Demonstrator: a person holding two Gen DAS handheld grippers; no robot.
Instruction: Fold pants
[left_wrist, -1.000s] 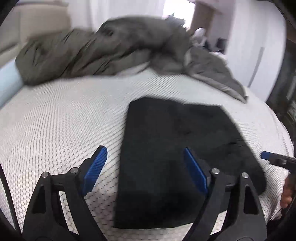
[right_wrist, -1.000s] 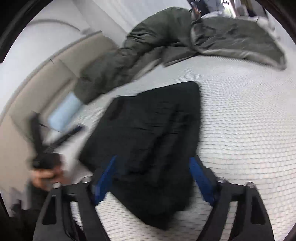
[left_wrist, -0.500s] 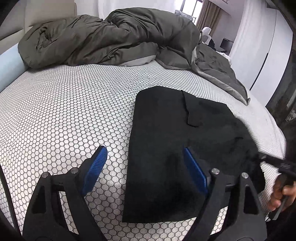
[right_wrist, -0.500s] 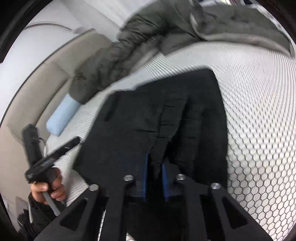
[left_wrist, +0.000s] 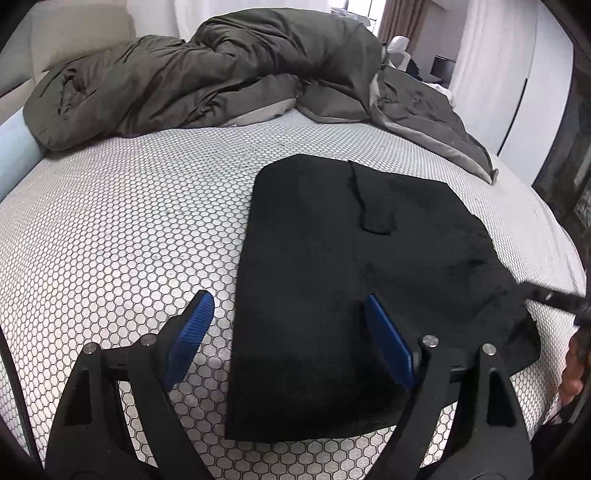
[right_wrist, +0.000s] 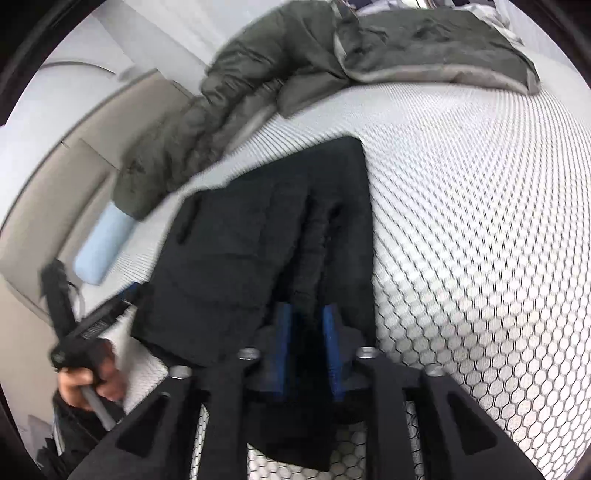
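Observation:
Black pants (left_wrist: 351, 258) lie folded flat on the honeycomb-patterned mattress (left_wrist: 110, 221). My left gripper (left_wrist: 287, 299) hovers open over their near left edge, one finger above the mattress and the other above the cloth. In the right wrist view the pants (right_wrist: 240, 258) bunch into a ridge that runs between the blue pads of my right gripper (right_wrist: 306, 314). Its jaws are opening, with the fold still filling the gap. The right gripper (left_wrist: 554, 297) also shows at the pants' right corner in the left wrist view, held by a hand (left_wrist: 572, 369).
A rumpled olive duvet (left_wrist: 221, 74) is heaped along the far side of the bed. A light blue bolster (left_wrist: 14, 147) lies at the far left by the beige headboard (right_wrist: 55, 184). White wardrobe doors (left_wrist: 517, 92) stand beyond the bed's right edge.
My right gripper went from open around the pants' corner to closed on a fold of them, and the gap has since widened slightly. The left gripper stayed open, almost in place.

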